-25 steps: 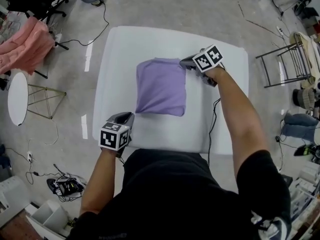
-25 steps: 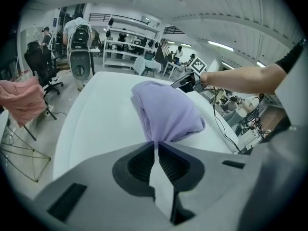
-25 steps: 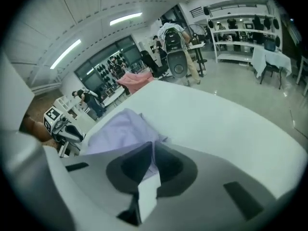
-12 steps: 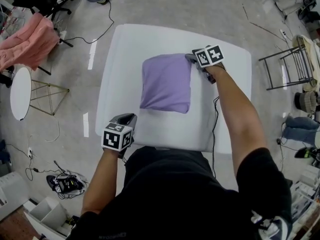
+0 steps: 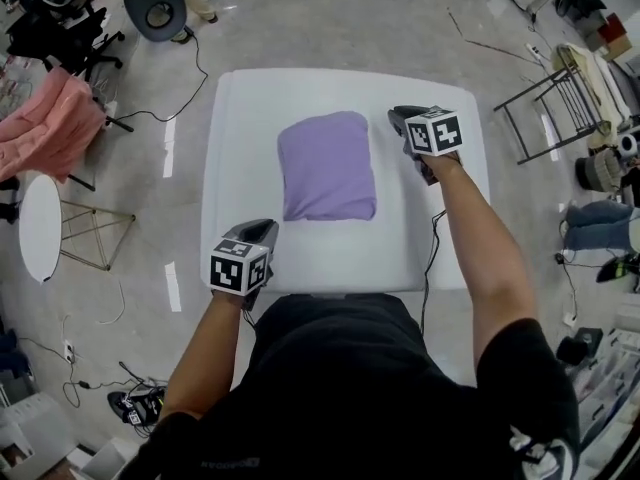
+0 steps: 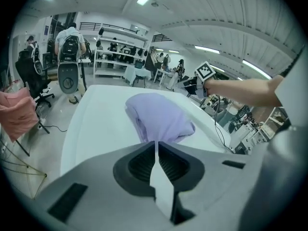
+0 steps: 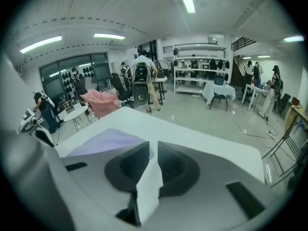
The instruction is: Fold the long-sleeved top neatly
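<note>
Lifted off the purple top (image 5: 327, 165), the right gripper (image 5: 397, 118) now hovers just beside it, its empty jaws just closing to a narrow gap. Left gripper (image 5: 265, 230) hangs clenched, empty. Top lies folded mid-table (image 5: 300, 263); folding looks finished.

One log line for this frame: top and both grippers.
top: folded, flat on table | left gripper: shut, empty, near front edge | right gripper: right of top, jaws just closing, nothing between them
</note>
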`<action>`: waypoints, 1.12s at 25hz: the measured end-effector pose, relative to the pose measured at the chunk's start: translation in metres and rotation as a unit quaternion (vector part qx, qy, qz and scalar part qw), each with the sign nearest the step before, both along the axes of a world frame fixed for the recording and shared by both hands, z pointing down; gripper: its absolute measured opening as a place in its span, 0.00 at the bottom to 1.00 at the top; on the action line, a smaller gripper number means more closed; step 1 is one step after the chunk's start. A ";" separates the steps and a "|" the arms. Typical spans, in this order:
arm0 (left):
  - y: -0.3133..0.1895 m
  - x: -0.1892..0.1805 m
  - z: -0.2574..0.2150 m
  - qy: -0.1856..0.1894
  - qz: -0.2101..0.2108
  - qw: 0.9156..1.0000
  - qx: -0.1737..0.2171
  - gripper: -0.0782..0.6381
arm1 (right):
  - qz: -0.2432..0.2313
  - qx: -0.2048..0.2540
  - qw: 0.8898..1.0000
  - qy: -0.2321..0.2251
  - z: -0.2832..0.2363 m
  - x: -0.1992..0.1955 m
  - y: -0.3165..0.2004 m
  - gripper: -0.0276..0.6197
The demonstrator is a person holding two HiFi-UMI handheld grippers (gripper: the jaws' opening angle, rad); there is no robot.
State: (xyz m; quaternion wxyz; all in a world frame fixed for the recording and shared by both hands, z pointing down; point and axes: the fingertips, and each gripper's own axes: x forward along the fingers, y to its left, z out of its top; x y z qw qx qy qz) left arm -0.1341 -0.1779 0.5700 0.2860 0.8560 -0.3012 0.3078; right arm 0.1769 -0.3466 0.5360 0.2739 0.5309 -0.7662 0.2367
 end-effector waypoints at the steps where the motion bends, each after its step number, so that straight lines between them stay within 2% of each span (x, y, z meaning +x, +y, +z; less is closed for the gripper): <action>1: -0.002 0.003 -0.005 0.009 0.004 1.000 0.006 0.14 | 0.001 0.015 1.000 -0.008 -0.009 -0.008 0.013 0.13; 4: -0.005 0.012 -0.020 0.034 0.025 0.999 0.022 0.14 | 0.009 0.052 0.998 -0.032 -0.035 -0.035 0.062 0.05; 8: -0.002 0.019 -0.035 0.051 0.060 0.996 0.040 0.13 | 0.006 0.063 0.994 -0.089 -0.047 -0.080 0.133 0.05; 11: 0.001 0.017 -0.044 0.056 0.066 0.995 0.051 0.12 | 0.026 0.068 0.991 -0.116 -0.048 -0.099 0.172 0.05; 15: 0.008 0.016 -0.062 0.069 0.067 0.993 0.065 0.12 | 0.062 0.085 0.986 -0.126 -0.056 -0.102 0.206 0.05; 19: 0.017 0.020 -0.074 0.060 0.069 0.992 0.089 0.12 | 0.081 0.100 0.983 -0.130 -0.066 -0.094 0.229 0.05; 28: 0.040 0.037 -0.084 0.063 0.036 0.992 0.100 0.12 | 0.070 0.097 0.986 -0.113 -0.067 -0.086 0.271 0.05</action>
